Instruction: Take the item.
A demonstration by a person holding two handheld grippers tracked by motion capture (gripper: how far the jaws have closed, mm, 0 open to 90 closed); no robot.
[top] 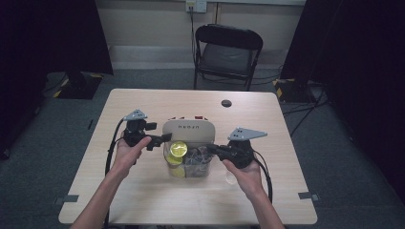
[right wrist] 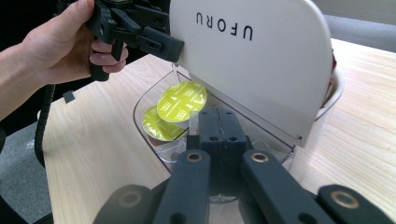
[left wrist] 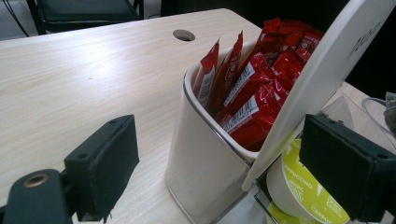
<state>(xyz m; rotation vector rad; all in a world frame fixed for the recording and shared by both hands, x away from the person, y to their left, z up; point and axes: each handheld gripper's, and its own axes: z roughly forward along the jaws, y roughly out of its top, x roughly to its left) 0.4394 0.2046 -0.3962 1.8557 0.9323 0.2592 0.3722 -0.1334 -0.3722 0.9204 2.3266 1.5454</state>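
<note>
Wooden table (top: 143,191) takes up most of the high view, with a round cable hole (top: 226,103) near its far edge and a black folding chair (top: 227,53) standing beyond it on the floor. Near the table's centre stands a white container (left wrist: 201,158) packed with upright red sachets (left wrist: 252,93); its white lid (right wrist: 252,60), printed with letters, stands tilted up over the box in front. Directly on the near side of the white container, touching it, sits a clear plastic box (right wrist: 154,140). Left gripper (top: 160,140) is held at the left of the lid, left hand (top: 125,155) wrapped round its handle; its jaws stand wide apart, one pad out over bare table, the other beside the lid's edge, and whether that pad touches the lid cannot be told. Right gripper (right wrist: 218,128) comes in from the right with right hand (top: 246,175) behind it; its two jaws are pressed flat together with nothing between them, tips at the near rim of the clear box. Inside the clear box, toward its left end, lie two coffee capsules with yellow-green foil tops: upper capsule (right wrist: 182,101) partly overlaps lower capsule (right wrist: 156,123), just beyond the right jaw tips.
</note>
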